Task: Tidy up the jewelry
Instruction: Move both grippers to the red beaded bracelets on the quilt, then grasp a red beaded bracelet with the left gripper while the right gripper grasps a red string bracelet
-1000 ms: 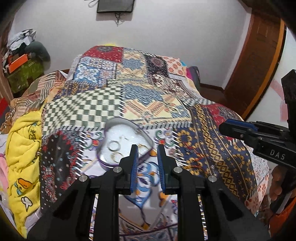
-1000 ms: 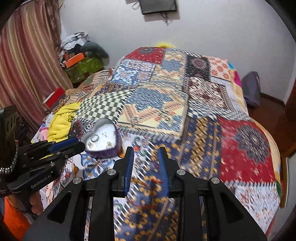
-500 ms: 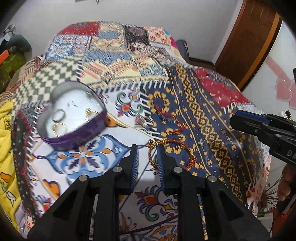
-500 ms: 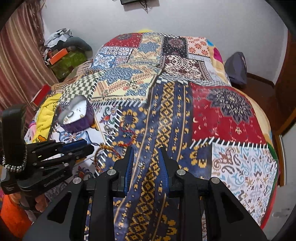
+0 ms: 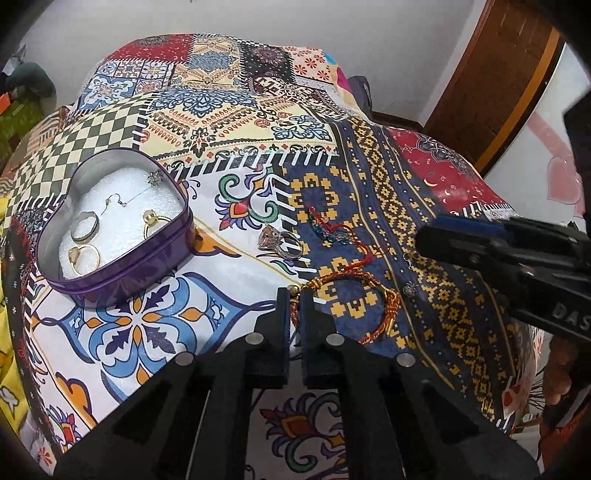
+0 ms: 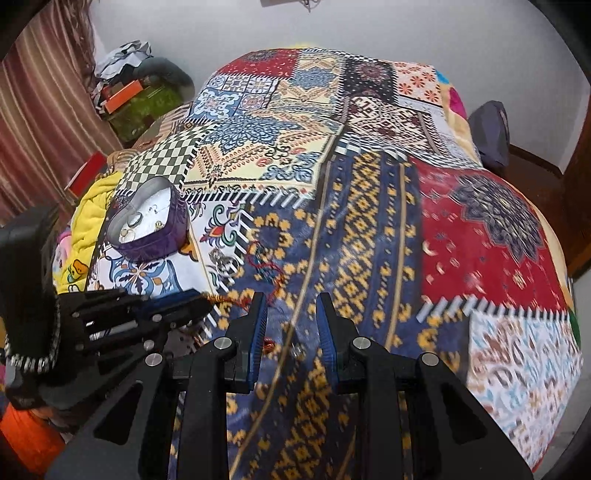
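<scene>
Closing on the red and gold thread bracelet (image 5: 354,299), my left gripper (image 5: 293,295) has just brought its jaws together, and the near end of the cord sits pinched between them, while the rest of the loop lies on the bedspread just to the right of the jaws. I judge this to be the start of a pick, so the bracelet is not yet put away.

Up and to the left of these jaws stands the heart-shaped tin (image 5: 110,229), open, with white padding inside. Several rings and a thin earring already lie in it, so part of the work seems done. Between the tin and the jaws, a little ahead, a big stone ring (image 5: 280,243) is left on the cloth, and just right of it a small beaded piece with red thread (image 5: 328,229). To the right of the bracelet a tiny stud (image 5: 408,290) also waits.

My right gripper (image 6: 291,321) hangs over the blue and yellow patch with its jaws narrowly apart and nothing between them; something small and shiny lies on the cloth near them, but I cannot tell what.

All of this rests on a patchwork bedspread (image 6: 480,258), soft and uneven. Far beyond the jaws are a white wall (image 6: 369,29), a striped curtain (image 6: 37,110) on the left and a brown wooden door (image 5: 509,74) on the right.
</scene>
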